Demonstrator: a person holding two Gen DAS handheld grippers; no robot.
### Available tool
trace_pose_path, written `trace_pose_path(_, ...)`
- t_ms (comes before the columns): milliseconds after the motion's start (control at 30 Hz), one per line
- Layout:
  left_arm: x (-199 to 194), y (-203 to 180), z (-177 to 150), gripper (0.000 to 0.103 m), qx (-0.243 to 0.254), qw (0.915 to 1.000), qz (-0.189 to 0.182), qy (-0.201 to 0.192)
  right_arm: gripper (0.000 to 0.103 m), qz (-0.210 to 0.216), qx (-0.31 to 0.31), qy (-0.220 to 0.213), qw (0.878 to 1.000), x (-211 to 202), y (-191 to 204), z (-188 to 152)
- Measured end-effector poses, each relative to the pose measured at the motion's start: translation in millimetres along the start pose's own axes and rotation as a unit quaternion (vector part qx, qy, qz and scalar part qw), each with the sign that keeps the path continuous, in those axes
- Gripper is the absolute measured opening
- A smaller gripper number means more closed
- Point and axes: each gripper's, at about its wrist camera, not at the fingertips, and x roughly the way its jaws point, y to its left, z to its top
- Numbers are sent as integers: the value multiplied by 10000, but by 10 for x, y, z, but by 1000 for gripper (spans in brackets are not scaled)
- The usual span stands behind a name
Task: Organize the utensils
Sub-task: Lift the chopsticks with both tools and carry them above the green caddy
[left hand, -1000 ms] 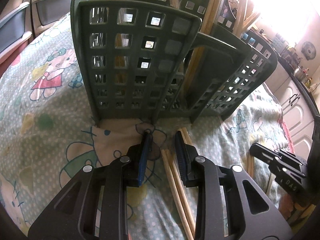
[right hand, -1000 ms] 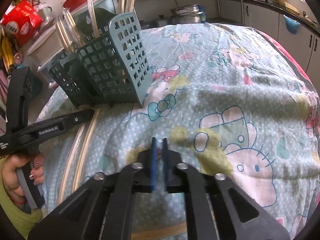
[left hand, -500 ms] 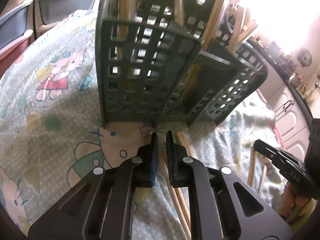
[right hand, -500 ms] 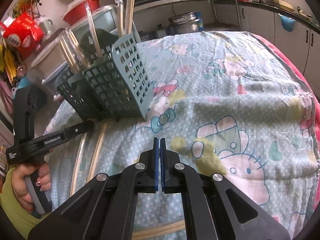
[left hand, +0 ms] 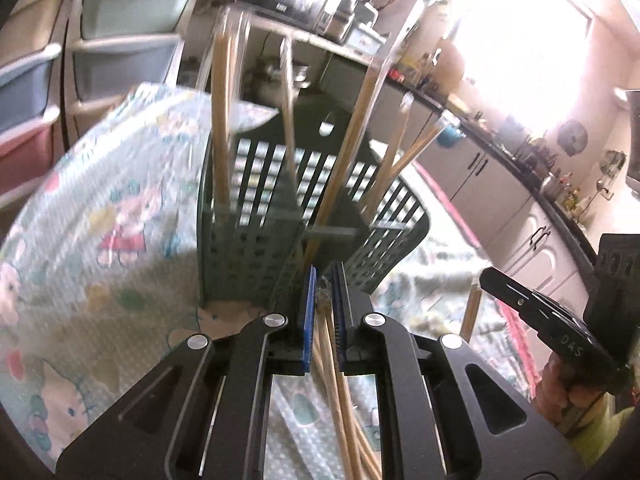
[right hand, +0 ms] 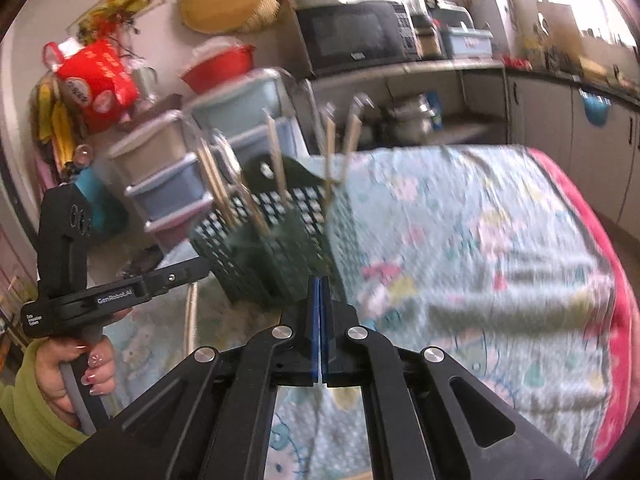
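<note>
two black claws over a cartoon-print cloth. the left claw is pinched nearly closed on the tips of a bundle of wooden chopsticks trailing beneath it; their count is blurred. the right claw is fully closed, holding nothing. just ahead of both stands one green plastic lattice caddy, with about six chopsticks upright inside, tops smeared by motion blur.
</note>
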Motion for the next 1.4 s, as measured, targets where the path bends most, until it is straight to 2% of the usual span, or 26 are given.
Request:
trace_pose_path(167,-108,-143,141,5,124,9996,-70,-260,0,57,-317,-294,9990,-105,191,153)
trace_pose_path(267,-142,-168,186,5,160,9993,-97,-328,0,29,-390,-263,9989,-78,216,185)
trace_pose_path(400,-142,-206,204,5,200,9991,-128,-356,1,192,-315,450,9983,190,133,76)
trace_pose_path(500,-141,-224,220,5,235,9988,-188,-378,2,58,-276,937,9952,433,87,-72)
trace_pose_path(567,-161,-255,253,5,277,9985,-215,-421,7,-69,-229,1168,9929,573,49,-158)
trace_pose_path(600,-171,-267,266,5,297,9983,-226,-446,16,-133,-153,1334,9909,666,11,-208)
trace_pose_path(633,-194,-292,298,5,332,9980,-245,-489,23,-135,-86,1419,9898,723,-8,-245)
trace_pose_path(667,-205,-302,319,4,361,9977,-256,-512,24,-161,-51,1502,9885,777,-25,-275)
trace_pose_path(767,-272,-368,406,4,477,9964,-285,-635,25,-299,-37,1691,9851,921,-32,-340)
trace_pose_path(933,-417,-492,561,3,663,9934,-335,-880,32,-470,14,1953,9796,1142,-37,-426)
trace_pose_path(1067,-515,-549,653,3,760,9909,-347,-1052,32,-642,33,2053,9766,1270,-3,-494)
trace_pose_path(1100,-525,-550,666,3,772,9906,-344,-1078,29,-698,-31,2039,9765,1279,27,-496)
trace_pose_path(1133,-541,-555,697,3,780,9901,-343,-1114,21,-745,-109,2007,9768,1272,65,-503)
trace_pose_path(1167,-554,-557,718,3,779,9898,-336,-1147,18,-732,-116,1994,9771,1262,98,-502)
trace_pose_path(1233,-581,-559,760,3,785,9891,-324,-1204,10,-624,-64,1941,9790,1210,141,-498)
trace_pose_path(1400,-656,-546,885,3,829,9868,-285,-1363,7,-148,155,1703,9852,946,215,-407)
